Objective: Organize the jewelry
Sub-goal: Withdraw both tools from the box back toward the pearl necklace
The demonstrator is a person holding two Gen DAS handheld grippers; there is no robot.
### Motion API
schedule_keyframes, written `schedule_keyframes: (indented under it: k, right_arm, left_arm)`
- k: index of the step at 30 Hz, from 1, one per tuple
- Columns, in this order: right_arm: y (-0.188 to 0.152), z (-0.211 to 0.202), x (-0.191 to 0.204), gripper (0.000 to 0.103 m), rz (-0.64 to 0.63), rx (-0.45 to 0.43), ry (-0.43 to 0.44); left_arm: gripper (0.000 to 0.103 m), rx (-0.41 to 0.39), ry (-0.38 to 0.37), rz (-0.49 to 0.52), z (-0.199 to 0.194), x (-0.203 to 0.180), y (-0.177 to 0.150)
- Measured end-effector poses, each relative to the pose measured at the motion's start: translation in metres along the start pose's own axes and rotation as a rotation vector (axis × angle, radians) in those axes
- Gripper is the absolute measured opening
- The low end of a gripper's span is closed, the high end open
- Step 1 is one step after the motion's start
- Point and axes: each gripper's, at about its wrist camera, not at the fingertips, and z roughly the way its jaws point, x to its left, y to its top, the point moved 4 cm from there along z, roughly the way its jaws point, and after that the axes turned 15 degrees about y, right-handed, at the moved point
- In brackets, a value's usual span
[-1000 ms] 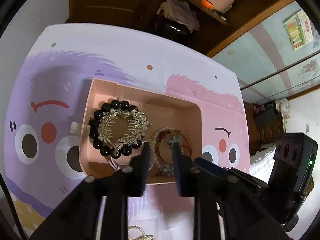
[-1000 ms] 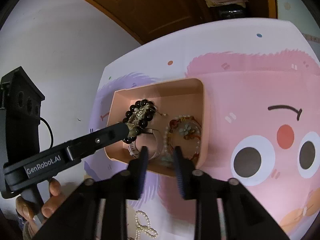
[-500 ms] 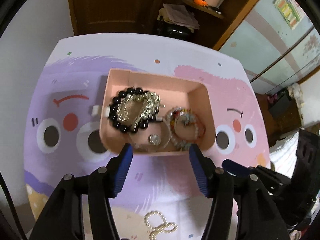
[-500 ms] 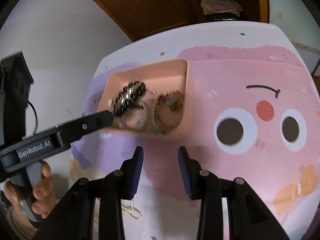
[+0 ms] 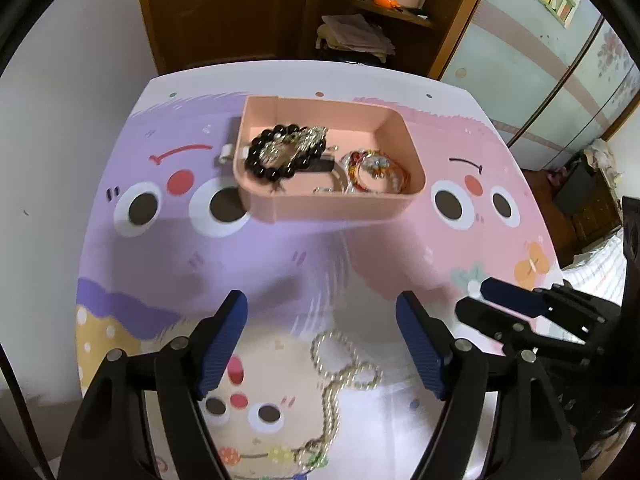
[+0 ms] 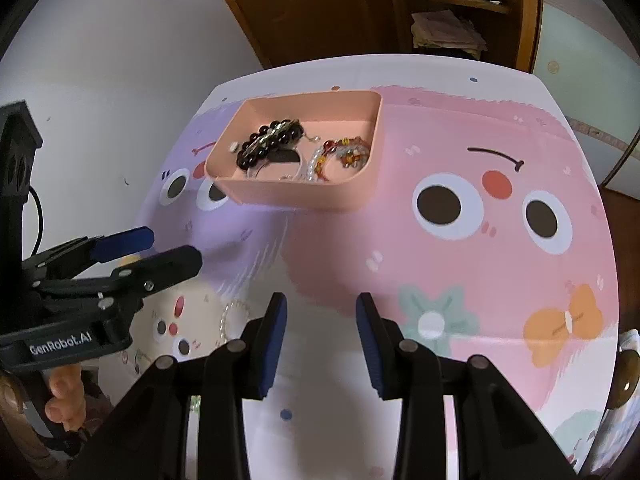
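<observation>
A pink tray sits at the far middle of the cartoon mat. It holds a black bead bracelet with a silver comb on it and a red and pearl bracelet. The tray also shows in the right wrist view. A pearl necklace lies on the mat near the front, between the fingers of my left gripper, which is open and empty above it. My right gripper is open and empty over the mat; it also shows in the left wrist view.
The mat covers a small table with white wall on the left. A wooden door and shelves stand behind. The left gripper body shows at the left of the right wrist view.
Both grippers have pulled back from the tray toward the near side and opened wider. The pearl necklace now lies between the left fingers.
</observation>
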Motion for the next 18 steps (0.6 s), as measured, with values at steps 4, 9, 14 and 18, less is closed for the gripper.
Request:
schedule_keyframes:
  k: [4,9,14,18]
  right_arm:
    - [-0.013,-0.002,0.005,0.036,-0.01,0.01,0.002]
    - [-0.028,-0.008,0.011,0.036,-0.027,0.013,0.003]
    - [-0.038,-0.008,0.016,0.036,-0.03,0.019,0.012]
    - [-0.043,-0.005,0.02,0.036,-0.034,0.023,0.017]
  left_arm:
    - [0.075,-0.011,0.02,-0.014,-0.008,0.005,-0.016]
    - [0.076,-0.026,0.052,-0.034,-0.015,0.013,-0.034]
    - [0.076,-0.039,0.075,-0.059,-0.017,0.018,-0.049]
    - [0.076,-0.045,0.091,-0.068,-0.016,0.021,-0.061]
